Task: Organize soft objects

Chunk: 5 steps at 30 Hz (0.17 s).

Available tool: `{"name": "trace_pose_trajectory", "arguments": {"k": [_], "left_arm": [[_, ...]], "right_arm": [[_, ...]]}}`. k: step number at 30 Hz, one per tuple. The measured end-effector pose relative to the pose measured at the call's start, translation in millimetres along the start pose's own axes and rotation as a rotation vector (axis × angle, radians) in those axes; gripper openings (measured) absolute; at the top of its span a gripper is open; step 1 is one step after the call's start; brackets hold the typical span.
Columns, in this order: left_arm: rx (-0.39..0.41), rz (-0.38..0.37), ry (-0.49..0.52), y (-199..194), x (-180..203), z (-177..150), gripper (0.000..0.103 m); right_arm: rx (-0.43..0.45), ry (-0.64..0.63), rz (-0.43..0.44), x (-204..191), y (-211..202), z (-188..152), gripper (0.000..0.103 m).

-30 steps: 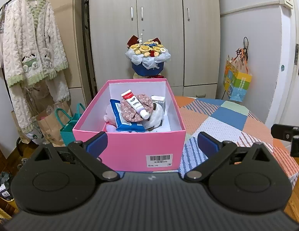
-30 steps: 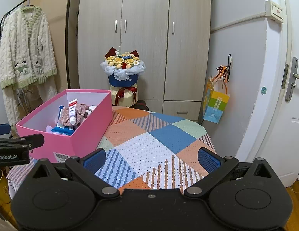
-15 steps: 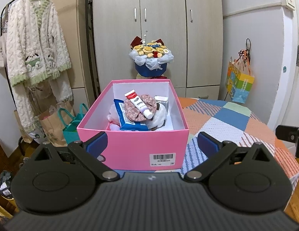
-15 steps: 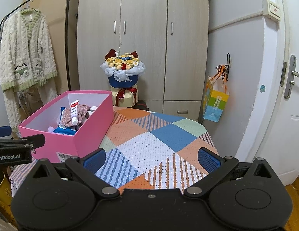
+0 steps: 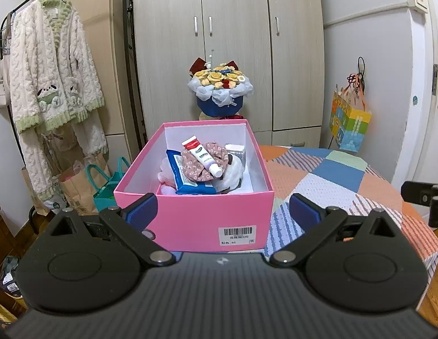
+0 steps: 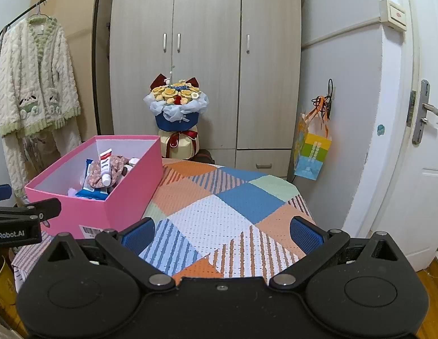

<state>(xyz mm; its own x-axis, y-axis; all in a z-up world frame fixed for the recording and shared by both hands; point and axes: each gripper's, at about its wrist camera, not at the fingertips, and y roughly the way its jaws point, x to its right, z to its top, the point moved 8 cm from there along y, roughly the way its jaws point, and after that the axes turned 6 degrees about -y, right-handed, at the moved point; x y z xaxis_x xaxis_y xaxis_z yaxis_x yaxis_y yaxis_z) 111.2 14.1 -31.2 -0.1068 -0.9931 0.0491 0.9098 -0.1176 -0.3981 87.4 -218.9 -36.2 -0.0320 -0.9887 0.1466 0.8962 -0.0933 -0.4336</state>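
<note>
— Moved? Left gripper (image 5: 223,209) drew back slightly; box (image 5: 190,220) sits lower centre.
— Grippers?
— Both spread, empty; right gripper (image 6: 221,233) over quilt (image 6: 219,212).
— Around?
— Tube (image 5: 202,156) atop scrunchie (image 5: 204,163) in box; bouquet (image 5: 220,87) behind.

A glossy pink cardboard box (image 5: 190,220) with white inner walls sits on a patchwork cloth (image 6: 219,212) of orange, blue, white and mint squares, some striped; a floral brown scrunchie (image 5: 200,166) lies inside.
</note>
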Motion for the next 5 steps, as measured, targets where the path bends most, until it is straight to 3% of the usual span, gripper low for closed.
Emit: {"name": "trace_pose_trajectory", "arguments": {"k": [5], "left_arm": [[-0.007,-0.007,0.003,-0.5,0.4,-2.0,0.101]], "right_arm": [[-0.002,-0.002,-0.002,-2.1,-0.6,-1.3,0.103]]}}
